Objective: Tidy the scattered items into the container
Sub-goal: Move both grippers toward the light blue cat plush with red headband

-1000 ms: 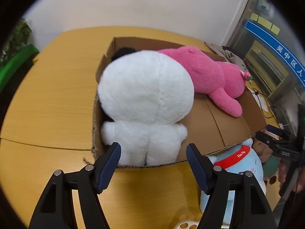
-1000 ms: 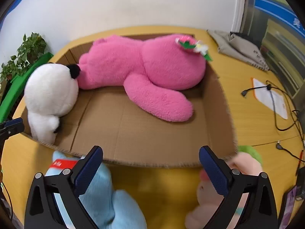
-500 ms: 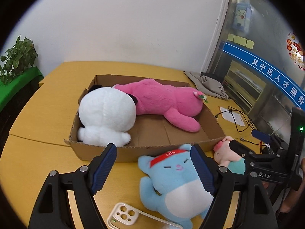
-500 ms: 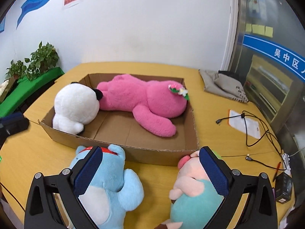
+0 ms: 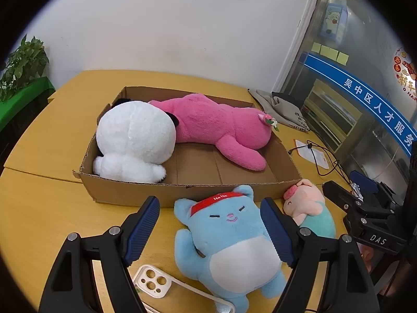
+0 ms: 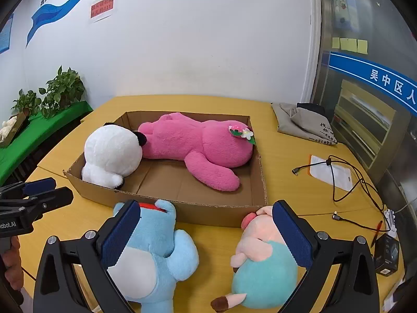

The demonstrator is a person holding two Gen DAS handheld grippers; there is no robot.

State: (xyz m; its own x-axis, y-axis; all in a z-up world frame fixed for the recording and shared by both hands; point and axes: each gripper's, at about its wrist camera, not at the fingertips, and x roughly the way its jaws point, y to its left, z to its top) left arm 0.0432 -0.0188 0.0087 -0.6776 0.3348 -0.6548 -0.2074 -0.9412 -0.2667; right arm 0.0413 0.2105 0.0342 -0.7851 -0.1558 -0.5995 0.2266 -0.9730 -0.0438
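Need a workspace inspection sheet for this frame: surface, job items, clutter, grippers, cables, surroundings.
Surface: yellow wooden table, bare at the left.
Job's things: white plush and pink plush lie in the cardboard box; blue plush and pig plush lie on the table in front of it.
Clutter: phone case, grey cloth bag, white packet, small black box.
Grippers: left gripper open above the blue plush; right gripper open, holding nothing.
Cables: black cable looped at the right.
Surroundings: white wall, potted plants, glass door.
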